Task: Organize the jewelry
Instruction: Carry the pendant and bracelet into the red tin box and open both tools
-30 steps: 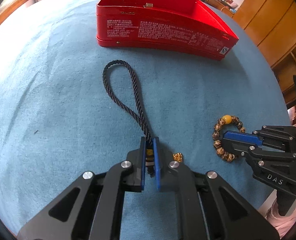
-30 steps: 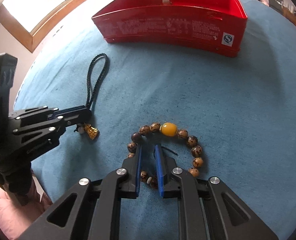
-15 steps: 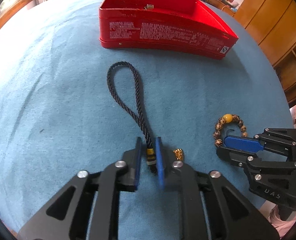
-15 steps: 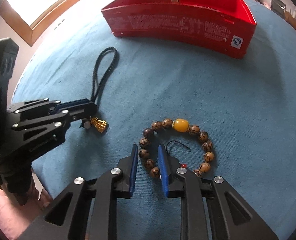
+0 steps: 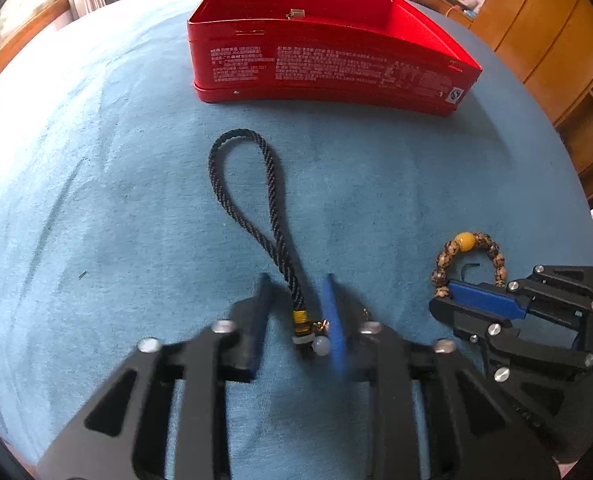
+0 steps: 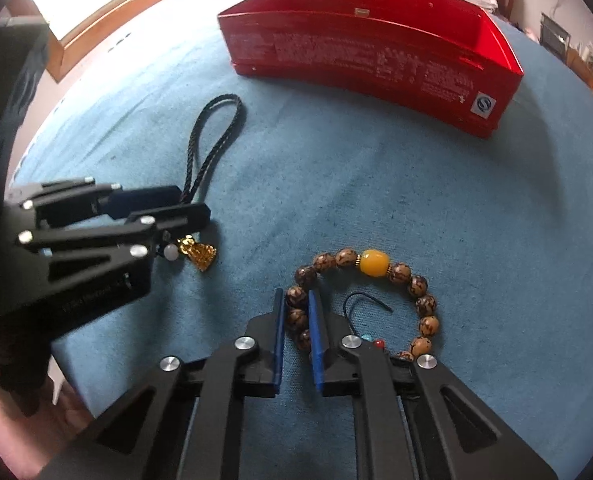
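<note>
- The left gripper [image 5: 296, 284] pointed steeply down at the blue cloth [image 5: 136, 208], its 2 jaws blurred and closing but standing apart.
- A dark braided cord [image 5: 272, 200] ran between those jaws without either pad pressing on it; its loop lay flat on the cloth toward the red tin [image 5: 328, 64].
- At the cord's near end sat a gold-wrapped knot, a white bead [image 5: 320, 346] and a gold charm [image 6: 202, 256]; in the right wrist view the charm rested on the cloth just beside the left gripper's fingers.
- The right gripper [image 6: 296, 296] also pointed down, its jaws closing on the left arc of the bead bracelet [image 6: 372, 262]; brown beads filled the gap between the 2 blue pads.
- The bracelet lay on the cloth, its 1 yellow bead on the far side, a thin dark thread inside the ring and small turquoise and red beads near the right finger.
- The open tin stood well apart from both pieces, at the far side of the cloth.
</note>
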